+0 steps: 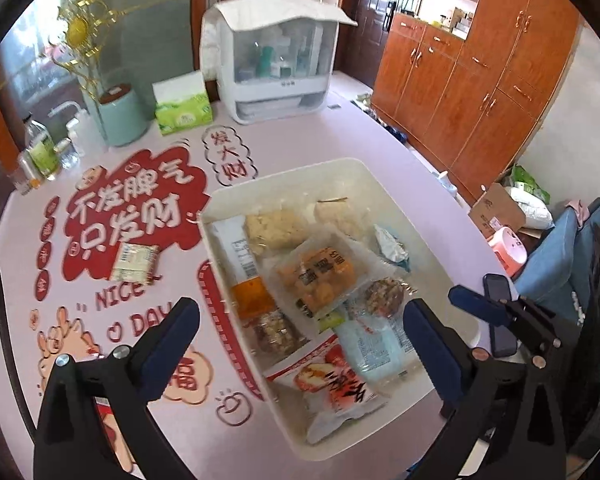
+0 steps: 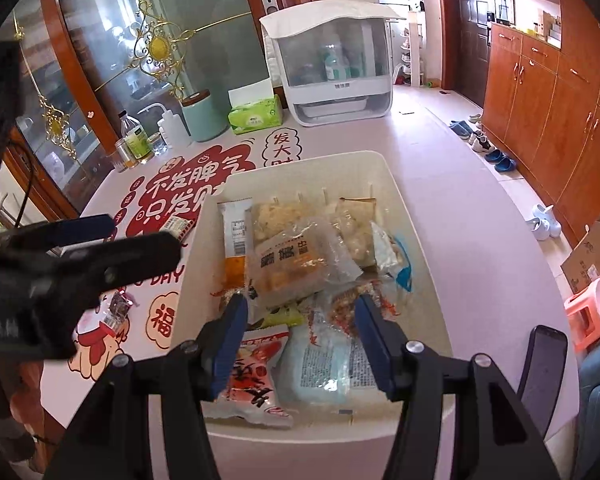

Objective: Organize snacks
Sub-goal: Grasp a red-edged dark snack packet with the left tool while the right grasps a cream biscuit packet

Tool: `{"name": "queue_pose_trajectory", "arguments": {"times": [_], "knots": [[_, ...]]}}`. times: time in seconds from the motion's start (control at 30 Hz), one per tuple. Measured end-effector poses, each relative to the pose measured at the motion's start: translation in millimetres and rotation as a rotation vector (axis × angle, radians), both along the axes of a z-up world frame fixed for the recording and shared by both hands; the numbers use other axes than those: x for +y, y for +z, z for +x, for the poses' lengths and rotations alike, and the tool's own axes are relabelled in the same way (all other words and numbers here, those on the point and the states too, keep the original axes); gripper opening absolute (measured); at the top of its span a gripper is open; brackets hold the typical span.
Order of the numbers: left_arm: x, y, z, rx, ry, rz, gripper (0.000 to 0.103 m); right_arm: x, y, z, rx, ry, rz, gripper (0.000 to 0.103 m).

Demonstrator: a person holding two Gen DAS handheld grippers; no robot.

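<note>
Left gripper (image 1: 300, 320) and right gripper (image 2: 300, 332) are held apart, empty, above the white bin (image 1: 340, 168) of snacks. One small packet (image 1: 134, 262) is left on the table (image 1: 300, 136), at the bin's nine o'clock.

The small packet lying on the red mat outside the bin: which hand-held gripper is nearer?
Left hand-held gripper: it hovers beside the small packet. Right hand-held gripper hangs over the bin.

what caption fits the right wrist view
Right gripper open above a white bin of packaged snacks.
</note>
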State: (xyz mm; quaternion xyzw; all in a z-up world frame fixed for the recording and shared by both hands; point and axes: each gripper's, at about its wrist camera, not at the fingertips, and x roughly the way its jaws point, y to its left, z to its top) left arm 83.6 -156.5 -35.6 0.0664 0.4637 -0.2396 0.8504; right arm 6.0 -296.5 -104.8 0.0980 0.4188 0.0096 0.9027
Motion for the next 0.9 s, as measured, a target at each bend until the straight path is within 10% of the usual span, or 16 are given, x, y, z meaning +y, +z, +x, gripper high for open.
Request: {"name": "queue_pose_trajectory", "arguments": {"times": [0.57, 0.9], "knots": [[203, 30, -18, -0.049, 0.239, 0.004, 0.101, 96, 52, 17, -0.102, 0.072, 0.023, 0.056], [297, -20, -1, 0.035, 0.252, 0.045, 0.101, 188, 64, 62, -0.069, 0.197, -0.002, 0.056]]}}
